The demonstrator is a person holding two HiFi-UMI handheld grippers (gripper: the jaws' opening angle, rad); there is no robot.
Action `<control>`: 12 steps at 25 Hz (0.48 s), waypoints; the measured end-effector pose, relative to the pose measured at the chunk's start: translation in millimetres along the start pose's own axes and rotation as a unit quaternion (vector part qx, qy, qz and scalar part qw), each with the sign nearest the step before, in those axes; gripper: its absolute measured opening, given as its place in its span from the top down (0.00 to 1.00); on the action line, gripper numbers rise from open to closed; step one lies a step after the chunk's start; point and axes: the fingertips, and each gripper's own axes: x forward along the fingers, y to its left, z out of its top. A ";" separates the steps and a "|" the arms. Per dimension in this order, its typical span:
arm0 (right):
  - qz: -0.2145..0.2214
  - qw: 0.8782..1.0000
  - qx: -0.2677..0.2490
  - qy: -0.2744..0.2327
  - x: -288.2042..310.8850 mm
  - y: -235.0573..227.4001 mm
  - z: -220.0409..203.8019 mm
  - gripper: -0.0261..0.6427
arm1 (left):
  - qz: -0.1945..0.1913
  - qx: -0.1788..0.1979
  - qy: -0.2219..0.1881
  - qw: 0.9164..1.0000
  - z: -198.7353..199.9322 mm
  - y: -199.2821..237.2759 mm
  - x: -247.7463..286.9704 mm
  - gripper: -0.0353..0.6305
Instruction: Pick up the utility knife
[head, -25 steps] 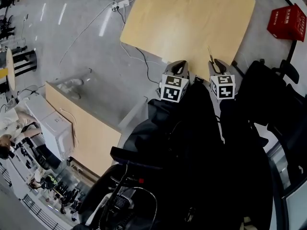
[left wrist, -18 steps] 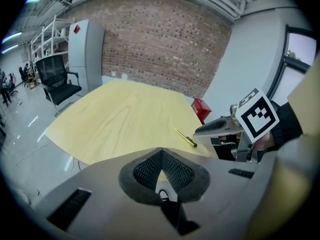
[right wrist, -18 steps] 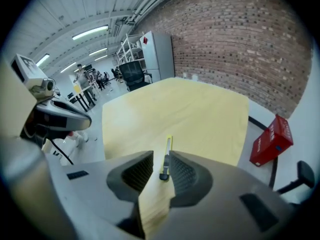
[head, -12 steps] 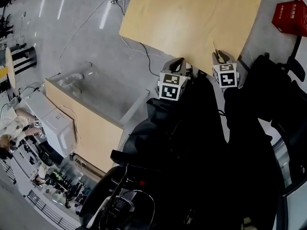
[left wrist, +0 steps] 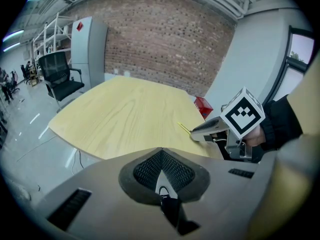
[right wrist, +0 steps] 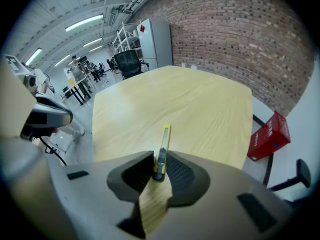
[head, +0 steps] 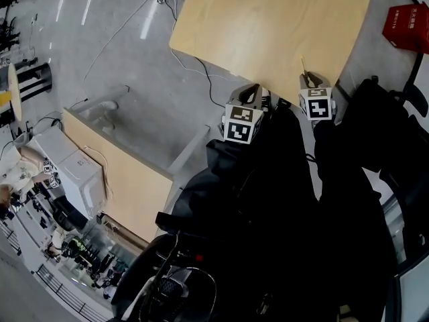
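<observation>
The right gripper is clamping the yellow utility knife between its jaws, holding it just above the near edge of the pale wooden table. The left gripper is hovering beside it, its jaws pressed together on nothing. A red box is sitting on the grey floor past the table's right edge, and a brick wall is standing behind.

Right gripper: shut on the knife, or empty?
Shut on the knife: the right gripper pads pinch its yellow body, tip pointing out over the table.

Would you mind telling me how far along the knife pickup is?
Done: the right tool is shut on the slim yellow utility knife. In hand: the knife appears raised above the pale wooden table. Left: apparently nothing; the left tool is shut, empty.
</observation>
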 end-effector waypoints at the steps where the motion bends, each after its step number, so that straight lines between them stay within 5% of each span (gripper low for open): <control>1: -0.001 1.000 0.000 0.000 -0.5 -0.2 0.1 0.84 | -0.001 0.000 0.000 1.000 -0.1 -0.3 -0.7 0.95; 12: -0.014 1.000 -0.014 0.001 -0.4 -1.2 2.0 0.86 | -0.002 0.005 0.001 1.000 -0.4 -0.8 -0.6 0.95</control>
